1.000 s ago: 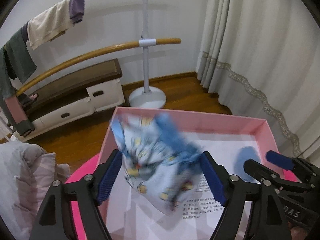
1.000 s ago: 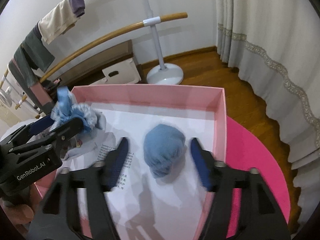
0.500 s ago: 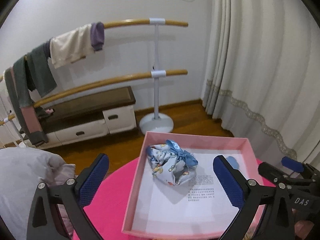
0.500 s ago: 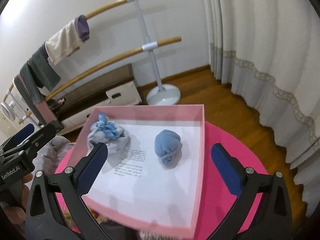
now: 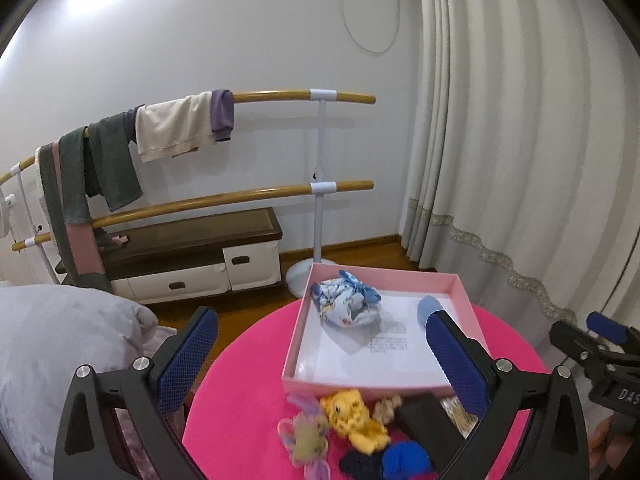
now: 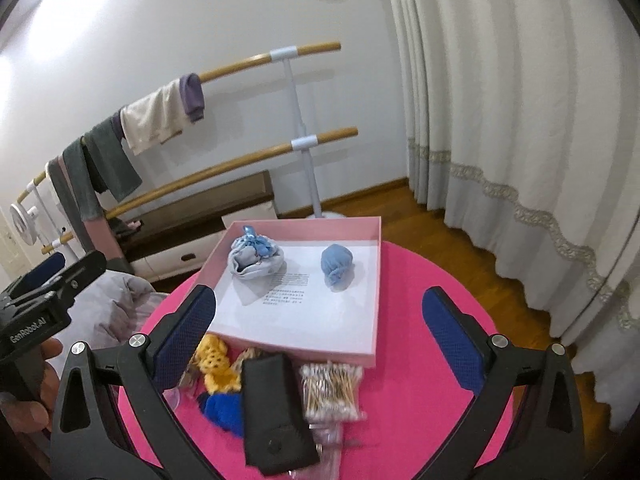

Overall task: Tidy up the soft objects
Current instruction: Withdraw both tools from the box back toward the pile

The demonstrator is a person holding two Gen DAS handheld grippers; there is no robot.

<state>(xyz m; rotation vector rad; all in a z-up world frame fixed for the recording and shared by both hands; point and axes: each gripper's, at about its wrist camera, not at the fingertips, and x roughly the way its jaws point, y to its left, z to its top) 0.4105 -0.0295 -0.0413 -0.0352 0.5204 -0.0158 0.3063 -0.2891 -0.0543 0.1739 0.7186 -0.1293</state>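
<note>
Both claws have pulled back from the pink box [image 6: 376, 288] since a second ago. My left gripper [image 5: 324, 360] hangs wide and empty, its patterned bundle [image 5: 346, 300] left inside; my right gripper [image 6: 320, 328], equally wide, left the blue ball [image 6: 337, 266], freeing both for the toys.

Both wrist views look down, from above, sharing the pink box [image 5: 296, 344] [image 6: 374, 300].

You see a pink box [image 6: 375, 280] on the pink table [image 6: 420, 340]. Inside it a patterned blue-and-white bundle [image 6: 256, 258] sits at the far left, and a plain blue rolled ball [image 6: 337, 266] lies apart to its right. In front of the box lie a yellow knit piece [image 5: 354, 420] and a dark blue ball [image 5: 404, 460].
</note>
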